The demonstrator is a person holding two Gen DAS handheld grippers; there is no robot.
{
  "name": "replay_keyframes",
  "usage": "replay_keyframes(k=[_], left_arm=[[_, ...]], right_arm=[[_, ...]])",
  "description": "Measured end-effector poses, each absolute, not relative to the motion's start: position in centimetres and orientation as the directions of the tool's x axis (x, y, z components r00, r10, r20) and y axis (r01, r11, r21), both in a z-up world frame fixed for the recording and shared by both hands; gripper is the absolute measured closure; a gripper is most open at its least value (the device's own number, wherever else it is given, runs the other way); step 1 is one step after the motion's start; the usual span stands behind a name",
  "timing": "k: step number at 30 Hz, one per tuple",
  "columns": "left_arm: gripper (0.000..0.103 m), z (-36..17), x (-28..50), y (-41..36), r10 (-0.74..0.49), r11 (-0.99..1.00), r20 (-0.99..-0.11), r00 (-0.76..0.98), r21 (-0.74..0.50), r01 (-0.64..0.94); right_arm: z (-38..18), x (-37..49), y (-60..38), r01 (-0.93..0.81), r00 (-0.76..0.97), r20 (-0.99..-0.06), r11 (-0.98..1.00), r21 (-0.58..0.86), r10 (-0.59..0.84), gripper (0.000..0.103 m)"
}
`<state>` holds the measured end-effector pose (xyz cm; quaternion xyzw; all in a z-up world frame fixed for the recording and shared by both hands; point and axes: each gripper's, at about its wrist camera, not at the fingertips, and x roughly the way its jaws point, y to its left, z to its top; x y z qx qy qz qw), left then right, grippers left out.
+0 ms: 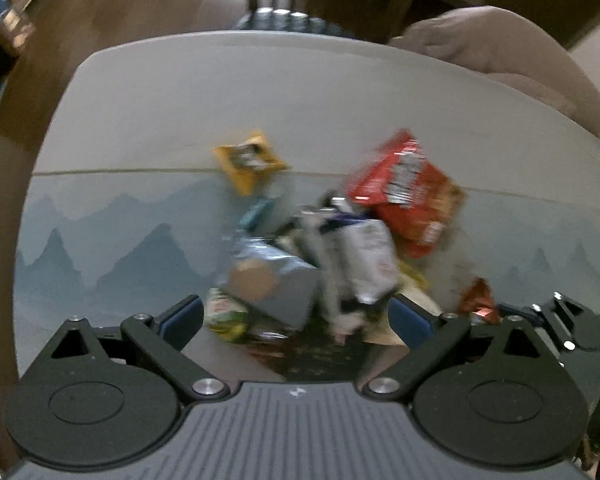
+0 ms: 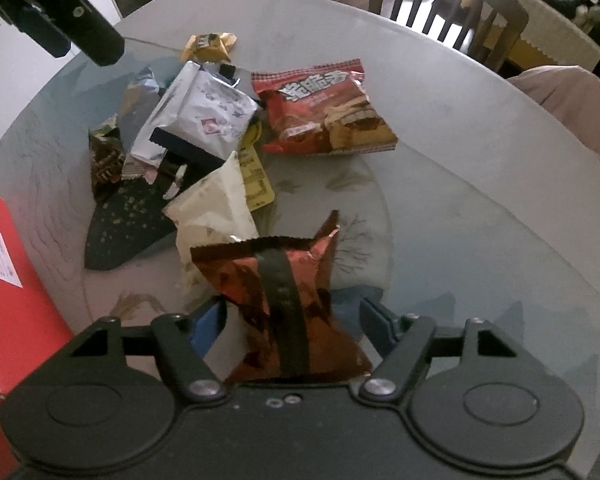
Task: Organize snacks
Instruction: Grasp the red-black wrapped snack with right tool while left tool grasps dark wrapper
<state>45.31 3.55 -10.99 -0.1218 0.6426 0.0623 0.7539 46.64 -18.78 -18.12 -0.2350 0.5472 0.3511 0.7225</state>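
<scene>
Between the jaws of the right gripper (image 2: 292, 322), nearest its camera, a dark red foil snack packet (image 2: 284, 300) with a black stripe is seen standing on end; the blue pads flank it with gaps showing on both sides, so the claw is judged released and not yet clenched on it. The packet appears to have been straddled for picking out of the heap.

Largest in both views is the round glass-topped table (image 2: 480, 168), on which the snacks are scattered toward its middle. At its left edge a red box (image 2: 8, 280) is shown only by the right wrist view; it may be meant to receive the snacks. Next in size come the red biscuit bag (image 2: 324, 108), the silver-white pouch (image 2: 204, 112), a cream packet (image 2: 216, 208) and, toward the far edge, a small yellow sachet (image 2: 210, 46).

The left gripper (image 1: 296, 316) is held above the heap with jaws wide and nothing grasped. Its view is blurred, yet the biscuit bag (image 1: 404, 188) and yellow sachet (image 1: 248, 160) are recognised.
</scene>
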Motion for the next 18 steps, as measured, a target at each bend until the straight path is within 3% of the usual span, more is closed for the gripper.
replay_keyframes(k=[10, 18], left_arm=[[0.007, -15.6, 44.9, 6.2, -0.072, 0.952, -0.996, 0.057, -0.086, -0.294], [0.030, -19.5, 43.8, 5.0, -0.125, 0.959, -0.991, -0.053, -0.107, -0.264]], right_arm=[[-19.0, 47.0, -18.5, -0.736, 0.121, -0.959, 0.672, 0.086, 0.256, 0.054], [-18.9, 46.2, -18.7, -0.729, 0.107, -0.955, 0.675, 0.114, 0.276, 0.058]])
